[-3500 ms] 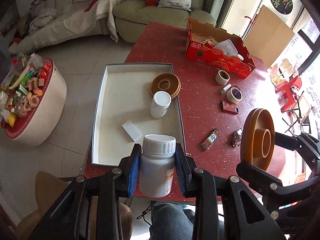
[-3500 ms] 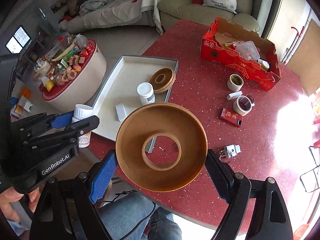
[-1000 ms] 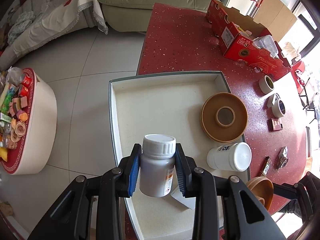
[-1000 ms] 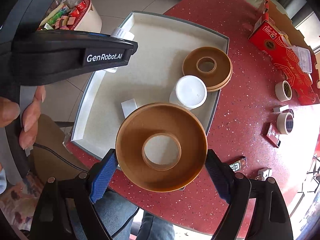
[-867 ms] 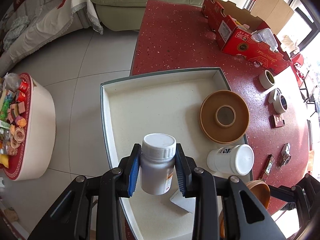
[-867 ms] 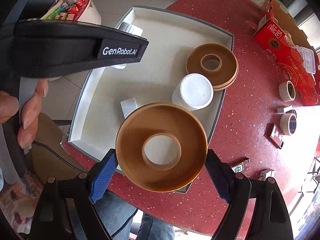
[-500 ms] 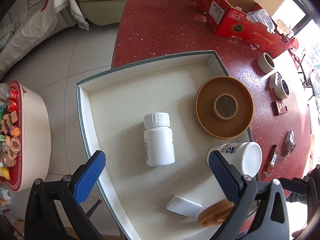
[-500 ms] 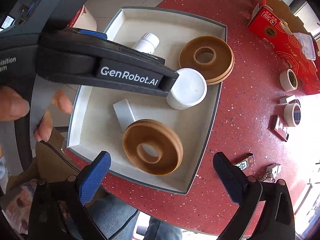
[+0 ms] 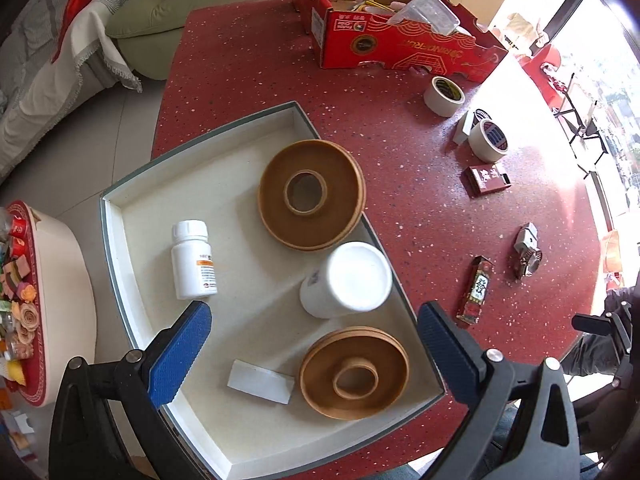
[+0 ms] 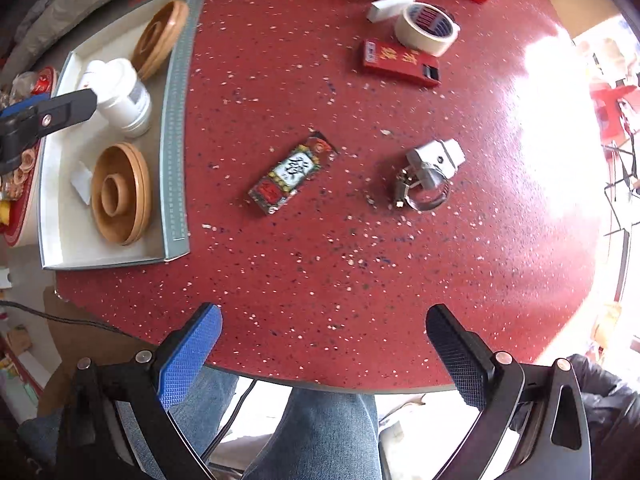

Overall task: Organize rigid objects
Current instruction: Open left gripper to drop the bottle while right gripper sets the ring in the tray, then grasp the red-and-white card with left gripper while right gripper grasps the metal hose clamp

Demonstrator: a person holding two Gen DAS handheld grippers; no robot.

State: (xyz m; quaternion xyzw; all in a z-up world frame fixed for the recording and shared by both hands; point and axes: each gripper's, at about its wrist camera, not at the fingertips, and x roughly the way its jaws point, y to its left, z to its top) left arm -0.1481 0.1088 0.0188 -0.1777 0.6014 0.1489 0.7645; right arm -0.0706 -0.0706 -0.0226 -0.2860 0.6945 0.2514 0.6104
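Hanging wide and empty, left gripper (image 9: pixel 312 356) over tray (image 9: pixel 120 248), right gripper (image 10: pixel 324 354) over table (image 10: pixel 360 240), slightly blurred

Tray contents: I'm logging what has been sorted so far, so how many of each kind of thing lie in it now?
In the tray:
Brown rings: 2
White bottles: 2
White block: 1
Total: 5

A home living room: green sofa (image 9: pixel 192 4) beside red table (image 9: pixel 248 64).
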